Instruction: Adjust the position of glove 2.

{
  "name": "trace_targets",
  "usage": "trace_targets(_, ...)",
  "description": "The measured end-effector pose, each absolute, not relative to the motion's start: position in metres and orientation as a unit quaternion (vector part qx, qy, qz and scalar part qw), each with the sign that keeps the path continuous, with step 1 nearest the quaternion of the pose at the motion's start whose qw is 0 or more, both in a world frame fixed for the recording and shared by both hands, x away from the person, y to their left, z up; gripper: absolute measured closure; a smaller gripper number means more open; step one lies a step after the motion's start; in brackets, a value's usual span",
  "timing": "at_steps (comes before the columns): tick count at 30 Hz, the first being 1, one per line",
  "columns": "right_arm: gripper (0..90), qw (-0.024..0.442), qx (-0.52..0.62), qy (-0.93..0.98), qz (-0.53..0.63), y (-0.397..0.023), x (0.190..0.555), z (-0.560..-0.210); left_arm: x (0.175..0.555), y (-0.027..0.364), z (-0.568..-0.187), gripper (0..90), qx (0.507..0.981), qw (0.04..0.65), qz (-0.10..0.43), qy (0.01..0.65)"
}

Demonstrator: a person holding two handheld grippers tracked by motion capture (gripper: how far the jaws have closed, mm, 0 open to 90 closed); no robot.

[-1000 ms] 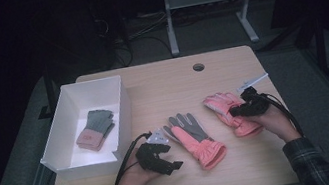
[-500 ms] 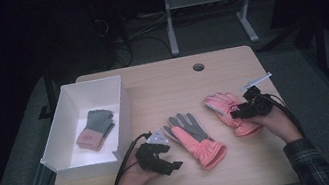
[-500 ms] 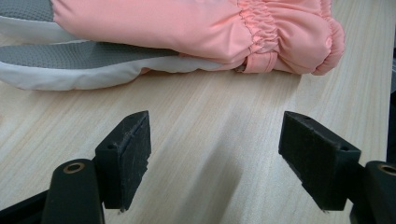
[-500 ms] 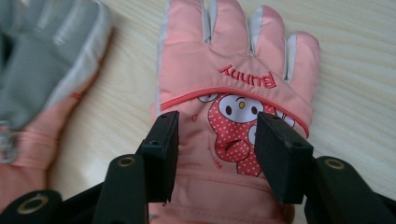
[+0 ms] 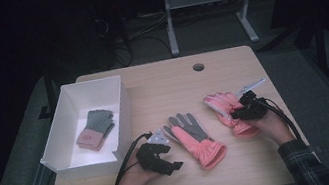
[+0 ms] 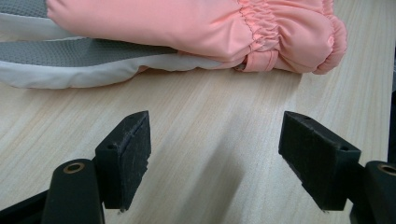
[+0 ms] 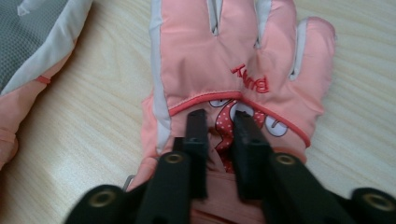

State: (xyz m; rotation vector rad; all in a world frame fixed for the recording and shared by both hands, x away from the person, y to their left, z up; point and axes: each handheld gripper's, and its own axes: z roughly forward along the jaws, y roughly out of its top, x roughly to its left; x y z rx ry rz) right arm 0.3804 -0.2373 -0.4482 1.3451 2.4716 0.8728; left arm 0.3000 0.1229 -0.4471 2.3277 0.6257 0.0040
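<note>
Two pink gloves lie on the table (image 5: 228,64). Right gripper (image 7: 219,122), jaws just closing, pinches the back of the right-hand glove (image 7: 233,60). Left gripper (image 6: 215,154) rests with jaws apart beside the palm-up glove (image 6: 187,28).

The left gripper (image 6: 215,158) hovers low over the wooden table (image 6: 210,116), its black jaws wide apart with nothing between them. Beyond them lies a pink glove (image 6: 187,28), its gathered cuff to the right.

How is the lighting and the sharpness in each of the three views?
High view: the table is lit, the room behind is dark. Left gripper view: evenly bright, with soft jaw shadows on the wood and a sharp pink glove. Right gripper view: the glove's stitching is crisp, the jaw bases slightly blurred.
</note>
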Motion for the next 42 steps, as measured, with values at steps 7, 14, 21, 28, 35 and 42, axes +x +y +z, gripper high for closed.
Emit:
trace_targets(7, 88.0, 0.083, 0.455, 0.824, 0.327, -0.247, 0.379, -0.445, 0.300, 0.124, -0.447, 25.0, 0.901, 0.359, 0.004, 0.246)
trace_targets(14, 88.6, 0.079, 0.452, 0.819, 0.345, -0.253, 0.373, -0.428, 0.301, 0.125, -0.446, 25.0, 0.902, 0.356, 0.006, 0.243)
trace_targets(21, 88.5, 0.078, 0.450, 0.811, 0.366, -0.256, 0.366, -0.405, 0.301, 0.126, -0.446, 25.0, 0.900, 0.358, 0.007, 0.248)
trace_targets(28, 88.5, 0.087, 0.434, 0.811, 0.383, -0.247, 0.353, -0.379, 0.302, 0.126, -0.446, 25.0, 0.900, 0.359, 0.010, 0.246)
trace_targets(35, 88.5, 0.075, 0.420, 0.817, 0.389, -0.225, 0.341, -0.363, 0.302, 0.126, -0.445, 25.0, 0.901, 0.358, 0.011, 0.245)
trace_targets(42, 88.5, 0.069, 0.401, 0.825, 0.392, -0.194, 0.332, -0.354, 0.301, 0.126, -0.444, 25.0, 0.898, 0.364, 0.011, 0.248)
